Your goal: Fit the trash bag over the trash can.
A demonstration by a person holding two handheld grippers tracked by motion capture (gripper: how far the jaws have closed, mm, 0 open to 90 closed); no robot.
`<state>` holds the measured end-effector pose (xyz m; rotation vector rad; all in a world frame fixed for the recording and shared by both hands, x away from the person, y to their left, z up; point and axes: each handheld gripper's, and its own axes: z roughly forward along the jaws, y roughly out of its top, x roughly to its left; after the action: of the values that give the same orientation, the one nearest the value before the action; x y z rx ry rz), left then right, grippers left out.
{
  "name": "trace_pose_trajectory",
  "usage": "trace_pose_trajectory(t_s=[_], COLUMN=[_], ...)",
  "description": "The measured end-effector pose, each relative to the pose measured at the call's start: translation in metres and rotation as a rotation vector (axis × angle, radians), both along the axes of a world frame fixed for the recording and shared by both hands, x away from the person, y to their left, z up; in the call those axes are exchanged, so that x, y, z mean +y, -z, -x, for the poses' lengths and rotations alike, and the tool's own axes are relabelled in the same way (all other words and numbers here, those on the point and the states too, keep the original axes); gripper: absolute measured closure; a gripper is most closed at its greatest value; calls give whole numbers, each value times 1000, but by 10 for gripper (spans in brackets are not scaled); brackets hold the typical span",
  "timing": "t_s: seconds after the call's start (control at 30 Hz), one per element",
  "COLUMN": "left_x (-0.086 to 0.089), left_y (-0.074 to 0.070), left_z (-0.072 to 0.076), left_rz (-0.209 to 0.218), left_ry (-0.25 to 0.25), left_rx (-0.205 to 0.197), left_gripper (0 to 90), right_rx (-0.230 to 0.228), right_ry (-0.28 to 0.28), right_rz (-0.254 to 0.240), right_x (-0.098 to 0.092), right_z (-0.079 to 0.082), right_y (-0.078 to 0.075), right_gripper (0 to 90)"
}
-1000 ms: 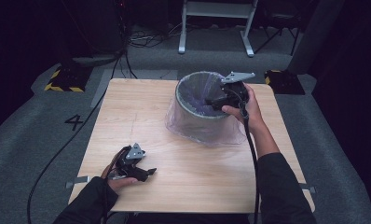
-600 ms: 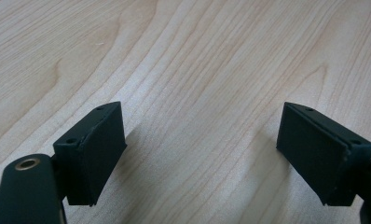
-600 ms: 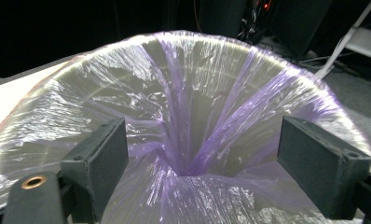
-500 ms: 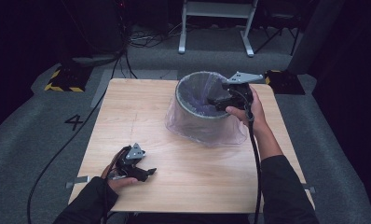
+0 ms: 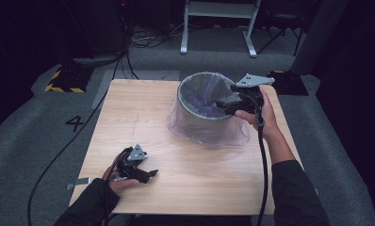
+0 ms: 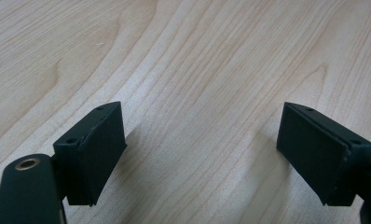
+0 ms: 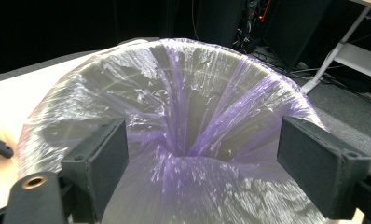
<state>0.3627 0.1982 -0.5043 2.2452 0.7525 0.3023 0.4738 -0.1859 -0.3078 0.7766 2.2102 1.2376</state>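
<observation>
The bin, lined with a purple plastic bag whose skirt drapes over its outside, stands on the far right part of the table. The right gripper hovers at the bin's right rim. The right gripper view adds detail: jaws apart with nothing between them, and the bag funnelling down into the bin's centre. The left gripper rests well apart from the bin, near the table's front edge. Its own view shows jaws apart over bare wood.
</observation>
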Motion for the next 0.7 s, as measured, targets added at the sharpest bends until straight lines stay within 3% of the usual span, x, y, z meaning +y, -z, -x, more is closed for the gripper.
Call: trace_pose_trajectory(t_s=[0.3,0.57,0.7], left_x=[0,0,0], left_y=[0,0,0], left_z=[0,0,0], left_rz=[0,-3,-2], left_ry=[0,-3,-4], left_rx=[0,-3,-3], left_gripper=[148,148,147], right_rx=[14,-23,-22], right_ry=[-57,-49,-48], right_rz=[14,73,74], right_x=[-10,-12,-14], right_z=[8,18,21], right_y=[2,2,2], right_gripper=[163,164,164])
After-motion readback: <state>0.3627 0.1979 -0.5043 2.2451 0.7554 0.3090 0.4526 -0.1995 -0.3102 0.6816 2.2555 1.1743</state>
